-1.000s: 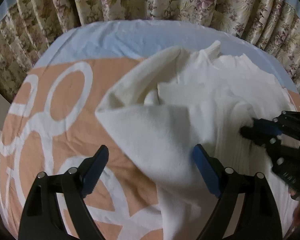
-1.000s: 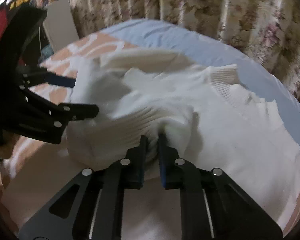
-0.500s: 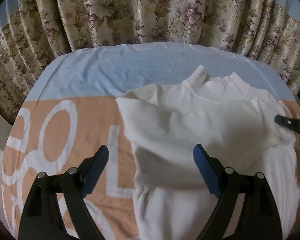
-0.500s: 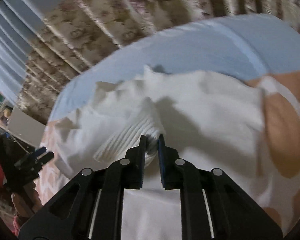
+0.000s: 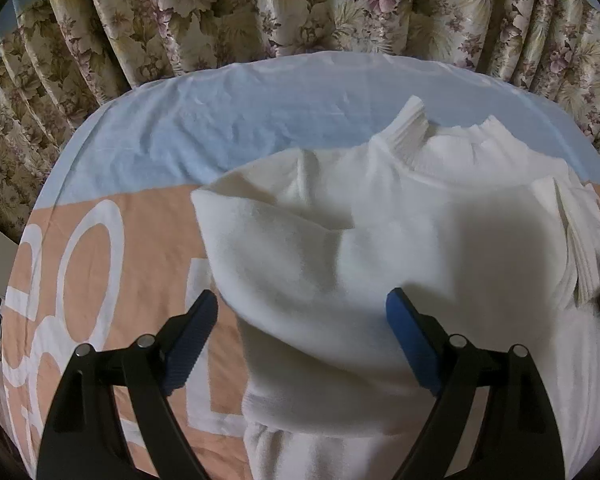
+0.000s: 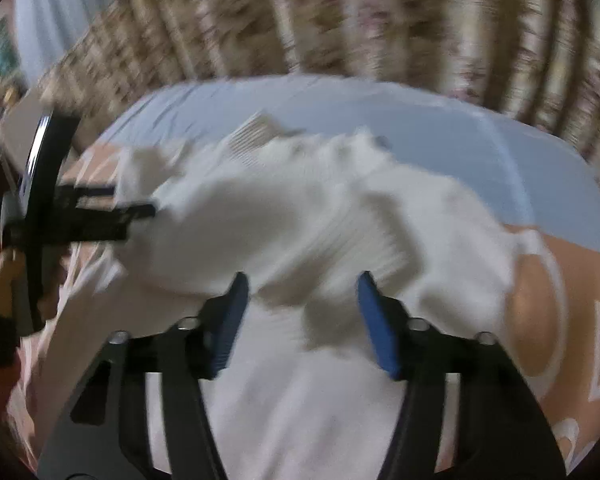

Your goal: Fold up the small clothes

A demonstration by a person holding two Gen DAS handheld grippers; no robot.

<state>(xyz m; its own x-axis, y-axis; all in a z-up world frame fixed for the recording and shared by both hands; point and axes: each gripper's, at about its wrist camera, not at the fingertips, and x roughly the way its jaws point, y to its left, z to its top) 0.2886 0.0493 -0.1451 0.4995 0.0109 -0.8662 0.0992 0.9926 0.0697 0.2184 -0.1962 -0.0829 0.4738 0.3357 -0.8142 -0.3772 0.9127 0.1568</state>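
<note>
Left wrist view: floral curtains [image 5: 300, 8] behind a blue-and-peach bedsheet [image 5: 220, 120].

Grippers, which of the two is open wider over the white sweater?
The left gripper: its blue pads stand far apart, spanning the white sweater. The right gripper is only partway open, its jaws opening.

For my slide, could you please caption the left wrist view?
Open left gripper above a white knitted sweater on a peach-and-blue sheet.

Home, likely a bedroom: a bed [image 5: 260, 112] under a blue, peach and white printed sheet [image 5: 112, 216], floral pleated curtains [image 5: 300, 8] close behind it, and a white sweater [image 5: 380, 248] laid out on top.
</note>
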